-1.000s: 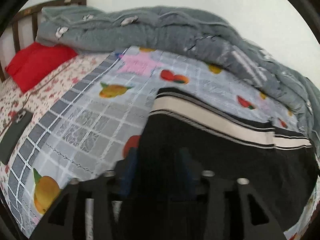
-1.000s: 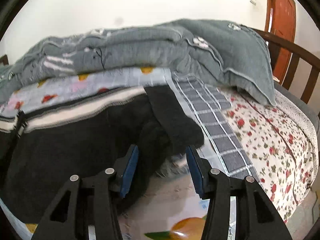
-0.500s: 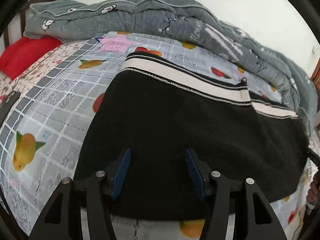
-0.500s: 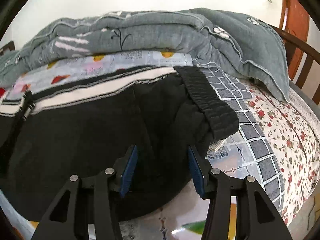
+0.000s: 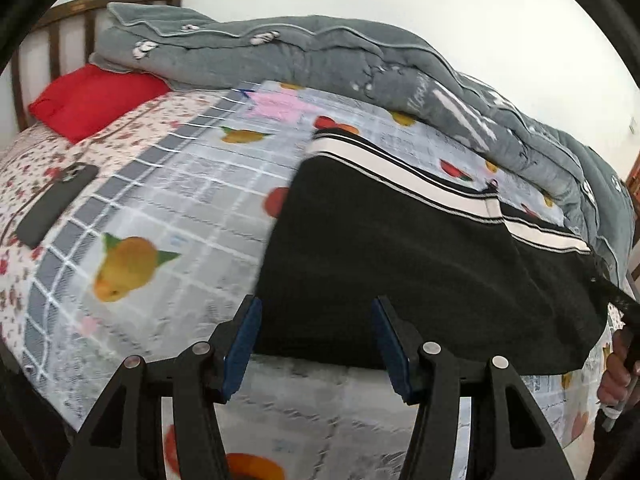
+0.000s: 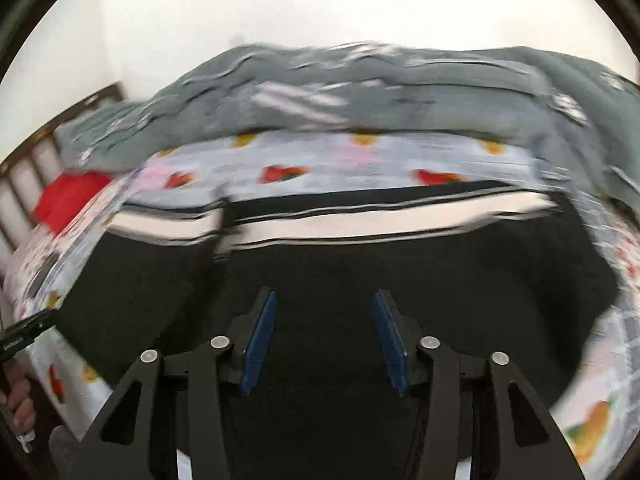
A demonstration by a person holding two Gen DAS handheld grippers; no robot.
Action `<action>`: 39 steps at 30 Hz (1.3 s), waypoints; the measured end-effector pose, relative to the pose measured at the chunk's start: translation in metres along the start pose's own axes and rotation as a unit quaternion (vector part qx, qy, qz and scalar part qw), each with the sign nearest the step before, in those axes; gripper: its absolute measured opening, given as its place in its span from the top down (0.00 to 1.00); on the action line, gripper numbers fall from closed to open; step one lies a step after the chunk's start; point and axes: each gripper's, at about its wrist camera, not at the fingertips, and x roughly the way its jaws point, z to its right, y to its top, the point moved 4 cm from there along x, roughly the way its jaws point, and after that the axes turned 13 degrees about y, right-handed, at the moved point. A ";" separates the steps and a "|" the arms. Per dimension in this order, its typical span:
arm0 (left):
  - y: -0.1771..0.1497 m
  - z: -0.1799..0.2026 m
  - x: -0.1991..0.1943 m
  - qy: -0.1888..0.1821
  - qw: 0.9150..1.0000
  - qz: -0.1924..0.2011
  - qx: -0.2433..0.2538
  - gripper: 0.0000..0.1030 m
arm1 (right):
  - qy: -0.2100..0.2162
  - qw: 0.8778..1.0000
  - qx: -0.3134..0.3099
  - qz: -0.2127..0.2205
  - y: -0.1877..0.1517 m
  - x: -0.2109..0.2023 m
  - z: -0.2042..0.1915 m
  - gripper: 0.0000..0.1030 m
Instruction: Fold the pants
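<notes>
Black pants (image 5: 420, 256) with a white side stripe lie folded flat on the fruit-print sheet (image 5: 180, 216). My left gripper (image 5: 316, 340) is open and empty, just short of the pants' near left edge. My right gripper (image 6: 324, 340) is open and empty, hovering over the middle of the pants (image 6: 360, 272). The right wrist view is motion blurred. The right tool and hand (image 5: 624, 344) show at the right edge of the left wrist view.
A grey quilt (image 5: 320, 60) is piled along the far side against the wall. A red pillow (image 5: 92, 96) lies by the wooden headboard (image 5: 60, 28). A dark phone (image 5: 56, 204) rests on the floral sheet at left.
Both grippers pulled back from the pants. The left view swung left, showing pillow and phone. The right gripper swept left from the waistband end to over the pants' middle.
</notes>
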 end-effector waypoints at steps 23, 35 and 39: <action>-0.008 -0.050 0.009 -0.059 0.996 0.008 -0.062 0.47 | 0.035 0.997 -0.056 -0.030 0.026 0.092 -0.071 0.95; -0.004 -0.026 0.056 -0.139 0.982 -0.035 -0.125 0.49 | 0.015 0.998 -0.056 -0.030 -0.003 0.041 -0.055 0.87; 0.006 -0.020 0.068 -0.147 0.979 -0.044 -0.133 0.49 | 0.005 0.999 -0.029 -0.031 -0.013 0.027 -0.033 0.87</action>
